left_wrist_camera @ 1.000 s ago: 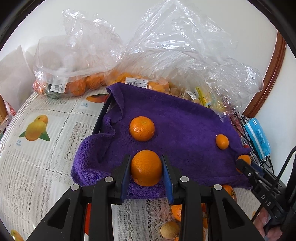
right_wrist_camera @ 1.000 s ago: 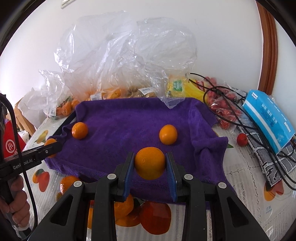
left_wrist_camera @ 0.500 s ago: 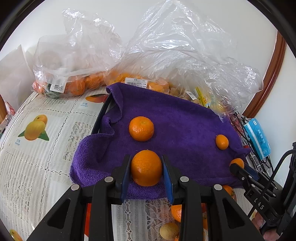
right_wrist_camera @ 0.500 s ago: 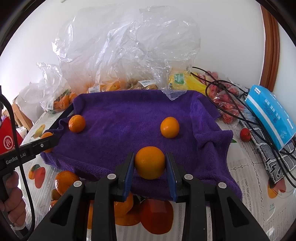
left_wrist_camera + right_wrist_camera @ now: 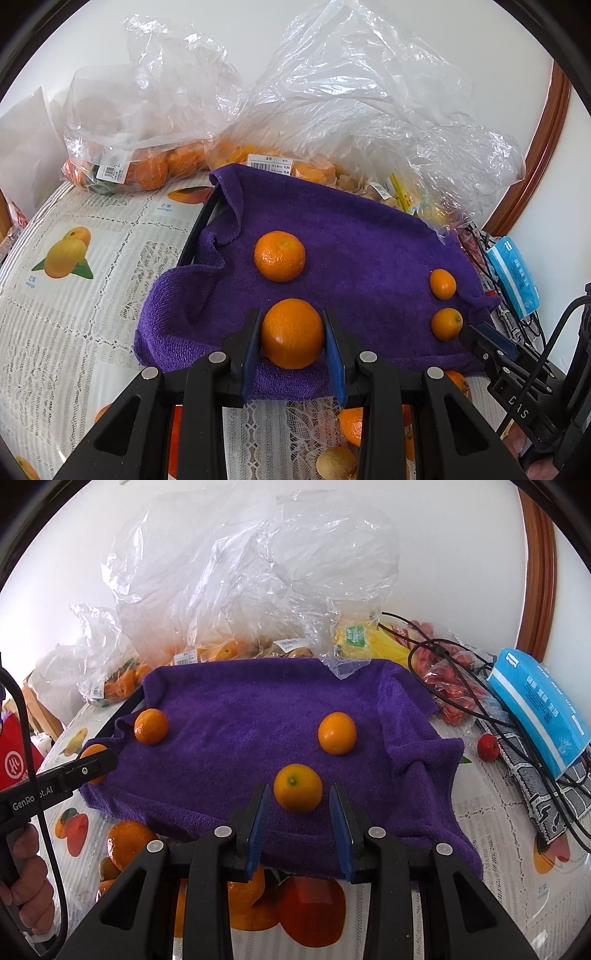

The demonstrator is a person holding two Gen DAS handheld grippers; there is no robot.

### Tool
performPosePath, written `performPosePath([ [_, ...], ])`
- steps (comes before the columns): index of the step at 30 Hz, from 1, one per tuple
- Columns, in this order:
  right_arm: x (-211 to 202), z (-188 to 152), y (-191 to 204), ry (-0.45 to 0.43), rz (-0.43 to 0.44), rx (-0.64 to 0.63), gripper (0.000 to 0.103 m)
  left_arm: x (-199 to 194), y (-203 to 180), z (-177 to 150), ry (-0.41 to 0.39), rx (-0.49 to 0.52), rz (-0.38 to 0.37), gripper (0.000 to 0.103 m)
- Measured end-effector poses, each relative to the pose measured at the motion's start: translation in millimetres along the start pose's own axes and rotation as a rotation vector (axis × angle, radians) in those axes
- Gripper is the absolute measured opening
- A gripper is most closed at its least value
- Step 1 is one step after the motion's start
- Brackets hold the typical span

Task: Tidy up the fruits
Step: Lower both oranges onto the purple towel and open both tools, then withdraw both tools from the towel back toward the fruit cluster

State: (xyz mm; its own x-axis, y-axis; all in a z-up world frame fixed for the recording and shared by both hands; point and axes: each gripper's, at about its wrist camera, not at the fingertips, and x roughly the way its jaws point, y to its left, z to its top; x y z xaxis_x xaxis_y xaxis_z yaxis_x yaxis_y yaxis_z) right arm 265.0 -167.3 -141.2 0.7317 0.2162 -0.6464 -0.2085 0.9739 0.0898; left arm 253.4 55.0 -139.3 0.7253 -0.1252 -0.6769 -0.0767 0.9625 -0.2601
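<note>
Holding one orange (image 5: 292, 333) tight in your left gripper (image 5: 291, 354), your right gripper (image 5: 298, 821) stands wide, its small orange (image 5: 297, 788) just ahead, mid-frame.

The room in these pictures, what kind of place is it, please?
Probably a home dining table after shopping: a fruit-print tablecloth, clear plastic bags of fruit with price labels, and a blue tissue pack. Oranges lie on a purple towel.

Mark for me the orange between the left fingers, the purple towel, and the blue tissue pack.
held orange (image 5: 292, 333): left wrist view, centre of peel.
purple towel (image 5: 236, 716): right wrist view, bare middle.
blue tissue pack (image 5: 537, 705): right wrist view, top face.
</note>
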Motion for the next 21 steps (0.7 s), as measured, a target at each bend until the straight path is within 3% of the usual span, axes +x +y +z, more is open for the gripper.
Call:
performPosePath([
  [9, -2, 0, 0, -0.011, -0.005, -0.003, 0.041, 1, -4, 0, -0.003, 0.023, 0.006, 0.031],
  [14, -3, 0, -1, -0.012, -0.01, 0.006, 0.048, -1, -4, 0, 0.004, 0.013, -0.003, 0.039],
  [16, -3, 1, -2, -0.009, -0.012, 0.013, 0.056, -4, -5, 0, -0.007, 0.017, -0.001, 0.048],
  [17, -4, 1, -3, -0.012, -0.012, 0.021, 0.062, -6, -5, 0, -0.014, 0.021, 0.004, 0.05],
  [21, -9, 2, -6, -0.034, -0.016, 0.043, 0.069, -10, -7, 1, -0.033, 0.022, 0.006, 0.053],
])
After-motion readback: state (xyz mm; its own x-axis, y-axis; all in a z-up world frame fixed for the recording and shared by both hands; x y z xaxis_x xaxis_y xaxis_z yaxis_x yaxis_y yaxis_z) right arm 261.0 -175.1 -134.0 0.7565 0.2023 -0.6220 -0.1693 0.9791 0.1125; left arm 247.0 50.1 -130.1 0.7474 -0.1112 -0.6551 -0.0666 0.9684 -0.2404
